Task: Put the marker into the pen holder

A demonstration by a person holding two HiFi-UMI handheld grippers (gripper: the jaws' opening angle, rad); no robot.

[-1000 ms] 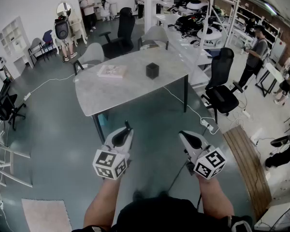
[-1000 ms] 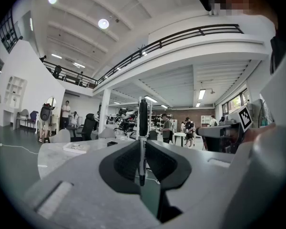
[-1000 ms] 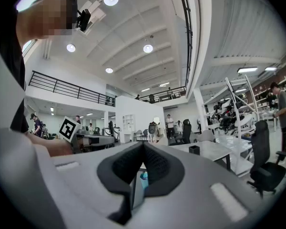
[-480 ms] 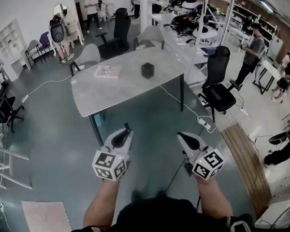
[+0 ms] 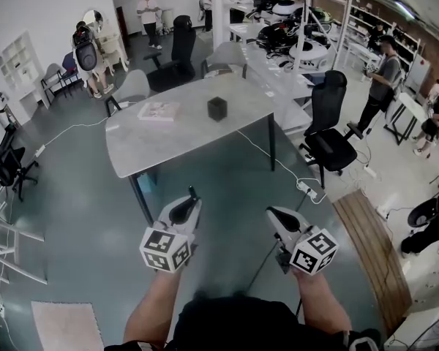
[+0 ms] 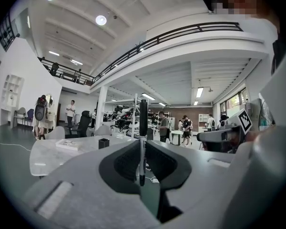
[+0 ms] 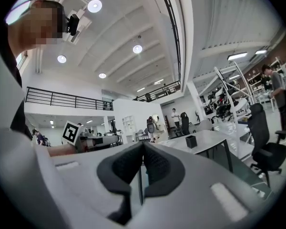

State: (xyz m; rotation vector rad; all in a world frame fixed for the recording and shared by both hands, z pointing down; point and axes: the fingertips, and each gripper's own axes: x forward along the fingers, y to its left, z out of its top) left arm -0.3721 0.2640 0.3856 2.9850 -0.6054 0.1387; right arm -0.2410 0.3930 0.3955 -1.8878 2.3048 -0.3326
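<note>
While clamping a slim black marker (image 6: pixel 143 128) upright between the ribbed dark pads (image 6: pixel 126 162) of the left gripper's (image 6: pixel 142 149) jaws, facing the boxy black pen holder (image 5: pixel 217 108) standing far beyond those jaws on a pale, smooth surface (image 5: pixel 168 141). Pressing the right gripper's (image 7: pixel 143 151) jaws together, gripping nothing.

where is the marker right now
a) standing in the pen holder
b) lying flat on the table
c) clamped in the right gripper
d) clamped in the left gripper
d: the left gripper view shows the marker upright between the shut jaws of the left gripper, while the pen holder stands far ahead on the table, and the right gripper has its jaws together on nothing.
</note>
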